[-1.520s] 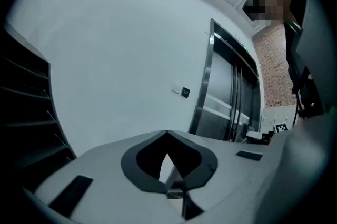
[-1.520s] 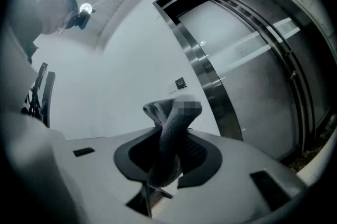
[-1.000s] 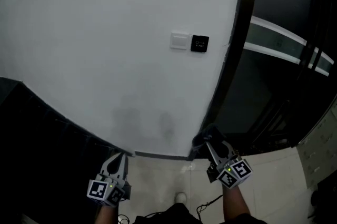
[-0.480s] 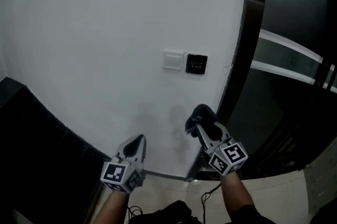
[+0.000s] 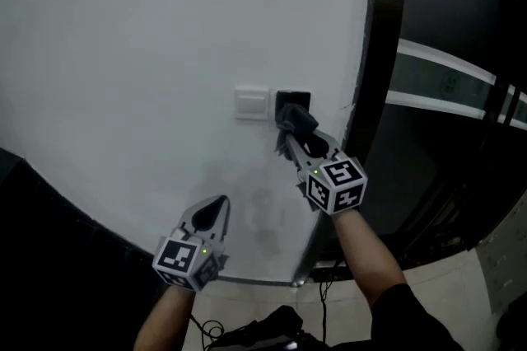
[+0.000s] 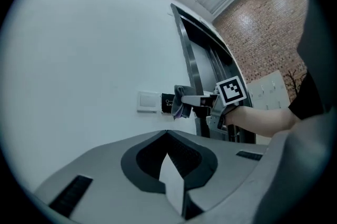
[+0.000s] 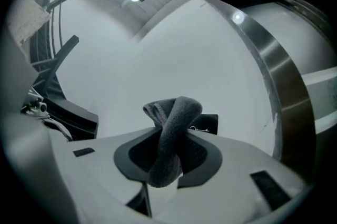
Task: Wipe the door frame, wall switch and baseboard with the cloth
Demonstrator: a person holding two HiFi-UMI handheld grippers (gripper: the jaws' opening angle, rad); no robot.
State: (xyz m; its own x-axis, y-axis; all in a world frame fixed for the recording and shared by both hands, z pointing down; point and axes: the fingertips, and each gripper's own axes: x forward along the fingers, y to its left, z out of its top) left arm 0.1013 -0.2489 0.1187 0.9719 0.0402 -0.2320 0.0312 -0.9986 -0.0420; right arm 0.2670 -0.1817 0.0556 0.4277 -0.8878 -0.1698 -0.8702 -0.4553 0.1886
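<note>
The left tool (image 5: 212, 209) hangs low before the white wall (image 5: 148, 53), jaws together on nothing. Right of the white wall switch (image 5: 251, 104), the right tool (image 5: 300, 139) clamps the grey cloth (image 5: 295, 120) against the black panel (image 5: 293, 100), near the dark door frame (image 5: 385, 53).

Left tongs (image 5: 216, 205), right tongs (image 5: 292, 133): grey, marker cubes (image 5: 336, 183); dark sleeve (image 5: 399, 304).

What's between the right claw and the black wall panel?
The grey cloth, pinched in the right claw, covers part of the black panel; the right gripper view shows it.
</note>
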